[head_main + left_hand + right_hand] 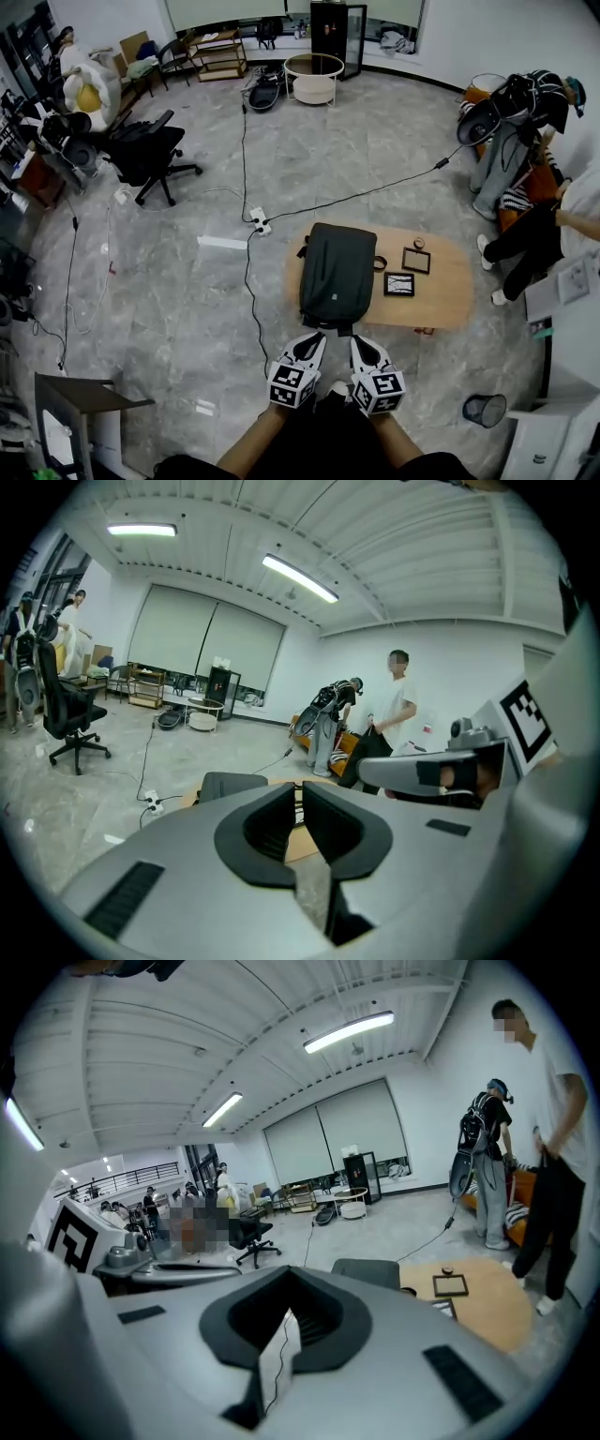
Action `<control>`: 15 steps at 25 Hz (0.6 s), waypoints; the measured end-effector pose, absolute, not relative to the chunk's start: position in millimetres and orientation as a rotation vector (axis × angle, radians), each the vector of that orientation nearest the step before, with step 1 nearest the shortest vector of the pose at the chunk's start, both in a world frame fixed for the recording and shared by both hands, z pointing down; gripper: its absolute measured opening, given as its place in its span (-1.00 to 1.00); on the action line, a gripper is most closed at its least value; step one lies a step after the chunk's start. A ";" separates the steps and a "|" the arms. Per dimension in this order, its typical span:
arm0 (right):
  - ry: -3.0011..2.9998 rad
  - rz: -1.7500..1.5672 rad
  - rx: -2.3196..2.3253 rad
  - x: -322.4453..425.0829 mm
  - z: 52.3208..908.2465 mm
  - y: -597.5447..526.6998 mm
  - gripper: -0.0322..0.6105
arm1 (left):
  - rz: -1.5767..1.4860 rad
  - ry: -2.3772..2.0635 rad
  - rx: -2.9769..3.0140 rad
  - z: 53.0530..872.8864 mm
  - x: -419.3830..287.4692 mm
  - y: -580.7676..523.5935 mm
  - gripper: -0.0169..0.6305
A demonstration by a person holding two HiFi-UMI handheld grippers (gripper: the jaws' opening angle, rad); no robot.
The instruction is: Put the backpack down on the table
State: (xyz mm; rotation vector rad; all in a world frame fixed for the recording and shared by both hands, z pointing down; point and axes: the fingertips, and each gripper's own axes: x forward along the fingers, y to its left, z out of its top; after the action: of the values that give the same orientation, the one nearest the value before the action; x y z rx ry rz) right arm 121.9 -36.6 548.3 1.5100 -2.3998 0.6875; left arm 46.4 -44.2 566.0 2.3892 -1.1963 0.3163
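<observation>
The dark grey backpack [337, 274] lies flat on the left part of the low oval wooden table [450, 298]. My two grippers hover side by side just off the table's near edge, below the bag's bottom end. Neither the left gripper [315, 339] nor the right gripper [358, 343] touches the bag. In the left gripper view the left gripper [298, 803] is shut with nothing between its jaws, and the backpack [230, 785] lies beyond them. In the right gripper view the right gripper [289, 1305] is shut and empty too, with the backpack [367, 1271] ahead on the table [483, 1316].
Two dark flat tablets [415, 261] [399, 283] and a small round object [419, 243] lie on the table right of the bag. A person [548, 239] stands at the table's right end. A power strip [260, 222] with cables lies on the floor; a wire bin [485, 410] stands at lower right.
</observation>
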 end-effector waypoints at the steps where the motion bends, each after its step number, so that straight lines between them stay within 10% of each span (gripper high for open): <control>1: -2.398 0.692 1.511 121.9 545.3 -36.7 -0.87 | 0.321 -1.198 2.395 565.3 47.4 -43.8 -0.84; 15: -2.434 0.657 1.491 109.3 546.4 -35.1 -0.87 | 0.337 -1.192 2.393 566.8 38.7 -42.3 -0.84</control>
State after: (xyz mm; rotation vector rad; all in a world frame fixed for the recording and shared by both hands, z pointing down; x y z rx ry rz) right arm 109.3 -35.1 546.4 1.4906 -2.4345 0.6571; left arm 38.7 -42.3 566.8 2.3930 -1.1921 0.3366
